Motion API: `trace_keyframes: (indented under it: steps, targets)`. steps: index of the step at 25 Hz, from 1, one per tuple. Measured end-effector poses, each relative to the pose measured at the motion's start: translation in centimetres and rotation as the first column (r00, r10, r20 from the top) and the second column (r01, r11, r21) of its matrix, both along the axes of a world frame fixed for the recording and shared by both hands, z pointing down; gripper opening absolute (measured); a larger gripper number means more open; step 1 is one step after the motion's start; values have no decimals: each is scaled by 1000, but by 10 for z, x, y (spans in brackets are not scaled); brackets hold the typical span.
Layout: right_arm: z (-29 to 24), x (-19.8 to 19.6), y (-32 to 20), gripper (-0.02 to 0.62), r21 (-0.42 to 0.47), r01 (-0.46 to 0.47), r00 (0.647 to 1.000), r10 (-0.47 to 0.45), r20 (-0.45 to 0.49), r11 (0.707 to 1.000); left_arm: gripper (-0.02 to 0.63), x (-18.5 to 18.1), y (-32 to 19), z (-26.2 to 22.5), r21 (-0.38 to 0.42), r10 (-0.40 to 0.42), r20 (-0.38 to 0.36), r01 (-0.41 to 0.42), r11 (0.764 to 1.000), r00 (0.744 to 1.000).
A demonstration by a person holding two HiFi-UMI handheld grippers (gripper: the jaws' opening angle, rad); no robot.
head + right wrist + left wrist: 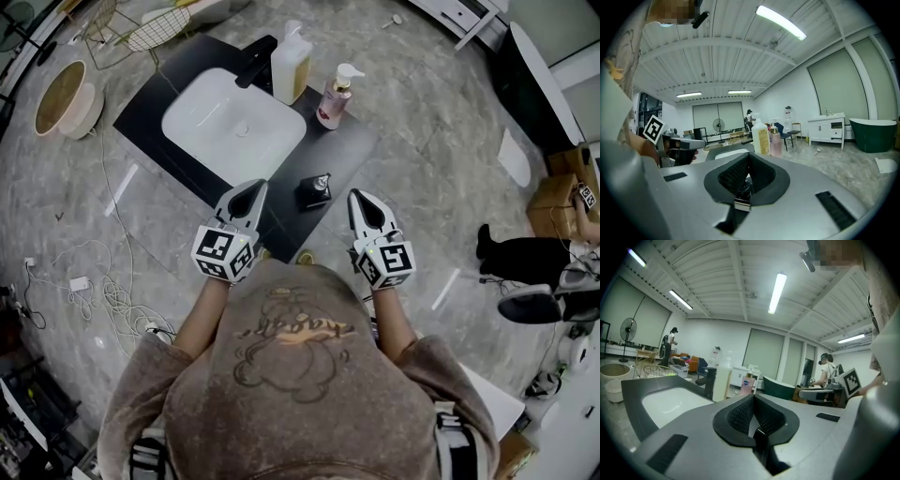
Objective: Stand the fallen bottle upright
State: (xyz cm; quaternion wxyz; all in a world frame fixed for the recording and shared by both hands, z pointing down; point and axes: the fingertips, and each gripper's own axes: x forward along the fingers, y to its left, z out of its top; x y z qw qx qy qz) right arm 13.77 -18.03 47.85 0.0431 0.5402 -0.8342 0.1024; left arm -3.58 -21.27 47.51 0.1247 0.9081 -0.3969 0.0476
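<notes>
Head view showed the left hand-held gripper (pixel 254 190) and right hand-held gripper (pixel 360 199) both pressed together, empty, flanking the small black bottle (pixel 314 190) near the tabletop's (pixel 352 150) front edge.

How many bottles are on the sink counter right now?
3. A large yellow soap bottle beside the faucet, a pink pump bottle right of it, and a small black pump bottle near the front edge of the counter. None looks hidden.

Probably a lab hall; a washbasin (pixel 216 112) mock-up on open floor (pixel 422 94) (cables (pixel 112 298) loose); strip lights (pixel 777 292) overhead.
</notes>
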Motion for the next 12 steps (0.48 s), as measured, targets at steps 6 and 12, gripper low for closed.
trace_keyframes:
  steps: [6,12]
  targets:
    - [0,-3,2,2,2,10,1000,-10,6,1000,18,-1,2,1,-3,-9,-1,9,1000,1000]
    - [-1,-6,3,0,2,23,1000,-23,13,1000,18,-5,4,-2,-5,-23,-4,23,1000,1000]
